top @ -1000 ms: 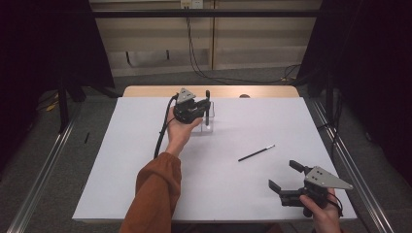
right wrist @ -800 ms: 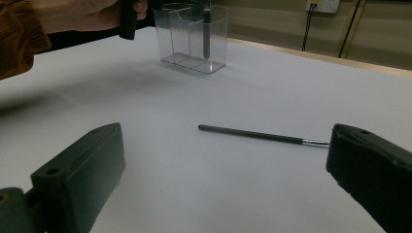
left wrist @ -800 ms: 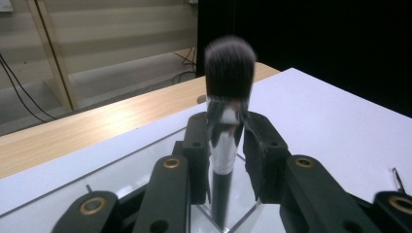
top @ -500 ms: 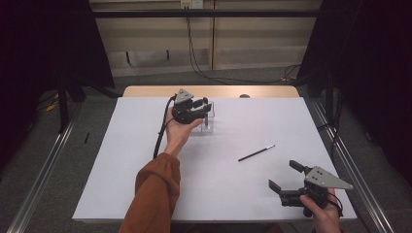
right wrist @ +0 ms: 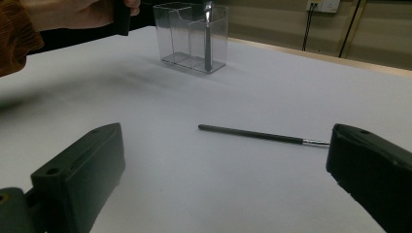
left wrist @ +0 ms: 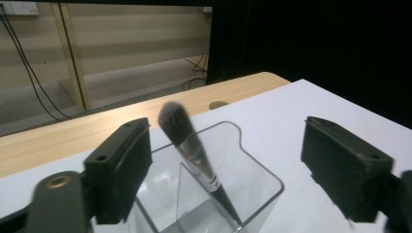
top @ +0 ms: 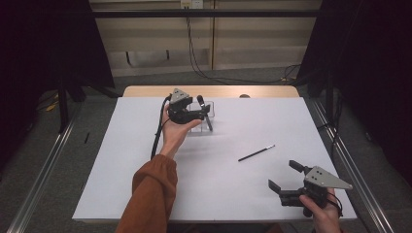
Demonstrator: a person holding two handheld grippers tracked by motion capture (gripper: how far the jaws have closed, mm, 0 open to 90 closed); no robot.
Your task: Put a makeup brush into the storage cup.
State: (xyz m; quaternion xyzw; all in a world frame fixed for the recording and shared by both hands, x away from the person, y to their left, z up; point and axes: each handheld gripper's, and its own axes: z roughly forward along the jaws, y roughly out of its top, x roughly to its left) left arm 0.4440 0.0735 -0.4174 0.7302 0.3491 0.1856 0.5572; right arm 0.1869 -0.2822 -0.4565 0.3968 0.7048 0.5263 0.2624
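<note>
Two brushes shown. Fluffy makeup brush (left wrist: 190,148) stood tilted, head up, inside clear holder (top: 206,116) at far centre of table (top: 111,165); left gripper (top: 193,115) held beside it, jaws just opened, nothing clamped. Thin brush (top: 256,153) laid flat right of centre. Right gripper (top: 286,175) held near right, jaws apart, empty.

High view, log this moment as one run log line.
left gripper: jaws just opened, off black makeup brush | brush: leaning in clear plastic holder | right gripper: open, empty | thin black brush: on white table
</note>
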